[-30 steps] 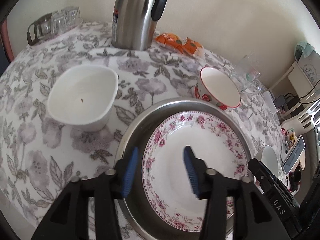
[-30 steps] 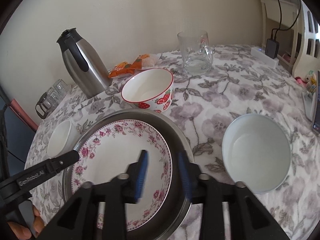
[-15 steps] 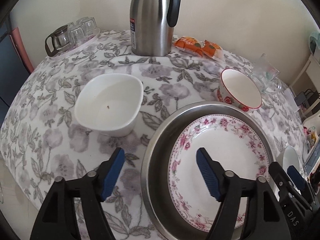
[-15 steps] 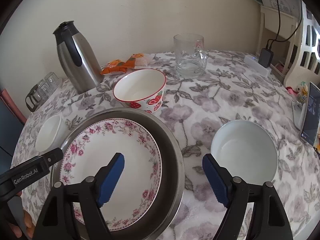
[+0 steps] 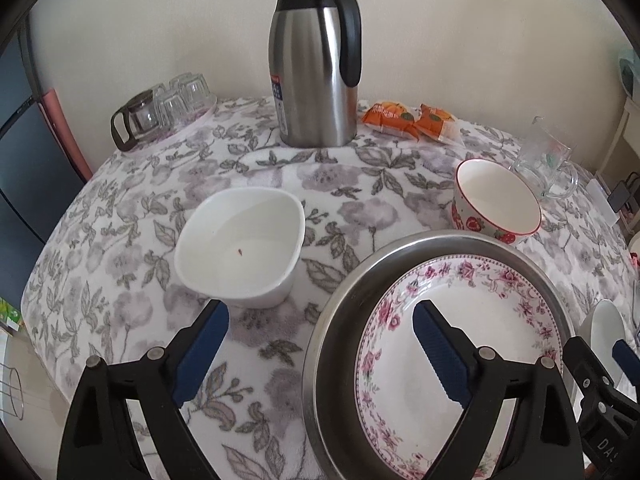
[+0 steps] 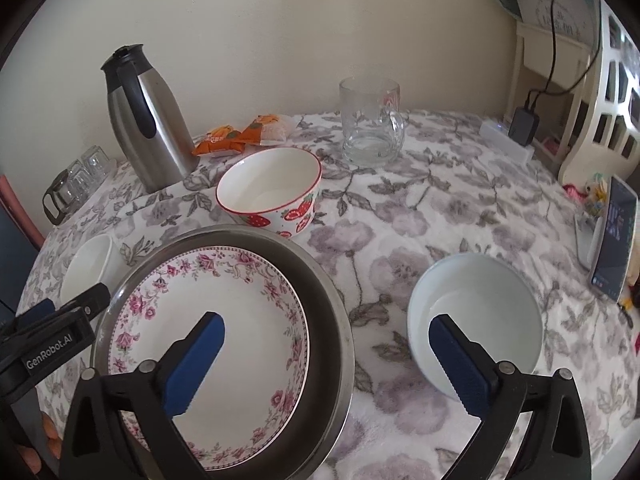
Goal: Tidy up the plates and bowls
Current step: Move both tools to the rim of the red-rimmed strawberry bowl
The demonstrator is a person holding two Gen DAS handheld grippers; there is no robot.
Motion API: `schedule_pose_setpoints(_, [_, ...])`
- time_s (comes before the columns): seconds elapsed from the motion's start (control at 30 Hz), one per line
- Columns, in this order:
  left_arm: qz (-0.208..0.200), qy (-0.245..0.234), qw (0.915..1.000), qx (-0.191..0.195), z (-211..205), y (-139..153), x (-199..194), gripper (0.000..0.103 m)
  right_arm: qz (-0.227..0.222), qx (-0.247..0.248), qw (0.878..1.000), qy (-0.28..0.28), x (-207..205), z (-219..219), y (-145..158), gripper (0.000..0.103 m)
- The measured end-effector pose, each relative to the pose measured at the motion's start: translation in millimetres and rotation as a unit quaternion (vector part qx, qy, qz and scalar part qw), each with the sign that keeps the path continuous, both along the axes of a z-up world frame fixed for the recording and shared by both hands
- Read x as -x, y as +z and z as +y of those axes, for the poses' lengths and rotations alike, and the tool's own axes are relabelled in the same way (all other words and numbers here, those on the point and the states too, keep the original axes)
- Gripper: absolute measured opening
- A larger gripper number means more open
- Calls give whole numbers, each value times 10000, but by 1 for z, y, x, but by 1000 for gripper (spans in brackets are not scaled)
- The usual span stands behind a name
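White lettering "GenRobot.AI" stands on the black body of the left claw (image 6: 52,354), just left of the metal pan (image 6: 332,316). On the right claw (image 5: 604,440), right of that pan, only "DAS" is readable. The thermos label (image 5: 277,96) is illegible.

Soft, even daylight fills the room, with only faint shadows under the dishes. The steel jug (image 5: 316,60) carries pale streaks of glare. Both views bulge like fisheyes, bending the table's (image 6: 460,184) edges and darkening the picture corners. Nearly everything looks sharp, barely blurred.
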State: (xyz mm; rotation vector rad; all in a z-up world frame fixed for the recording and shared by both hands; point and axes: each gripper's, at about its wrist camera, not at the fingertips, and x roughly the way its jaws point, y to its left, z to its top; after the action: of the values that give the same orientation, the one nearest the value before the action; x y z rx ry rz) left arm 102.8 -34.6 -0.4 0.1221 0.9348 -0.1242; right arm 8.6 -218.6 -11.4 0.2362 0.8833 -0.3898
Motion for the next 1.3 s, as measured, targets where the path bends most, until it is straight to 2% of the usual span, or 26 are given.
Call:
schedule_pose_setpoints(0.27, [-416,-125,9990,-45,-9,7,-2,94,-145,81,9999,-40,-4,-7,3,103])
schedule_pose_setpoints(0.5, [-885,-285,9956,131,-16,13,-4,95,-331,-31,9994,-121,-13,-17,5,103])
schedule_pose_setpoints(0.6, [-1006,-326,9941,223,-17,15,-7,103,-402,13,9992,-89,-18,-16,4,103])
schedule_pose_setpoints(0.7, [-1049,-309,9935,312,-18,16,-13,103,-402,9,9992,-70,-25,-18,2,103])
schedule_pose_setpoints(0.93, [-875,-333,9940,571,-19,10,-28,103,-383,26,9991,-151,-42,-23,5,103])
schedule_pose_setpoints(1.1, [-802,-415,9942,578,-26,7,-37,103,-418,-34,9991,-98,-54,-27,6,103])
schedule_pose_setpoints(1.2, [-537,-516,9948,690,-30,5,-47,103,-372,-135,9991,-125,-63,-33,6,103])
schedule_pose_setpoints(1.3, [-101,-500,9960,732,-35,0,-60,103,-380,-131,9991,-122,-71,-38,9,103])
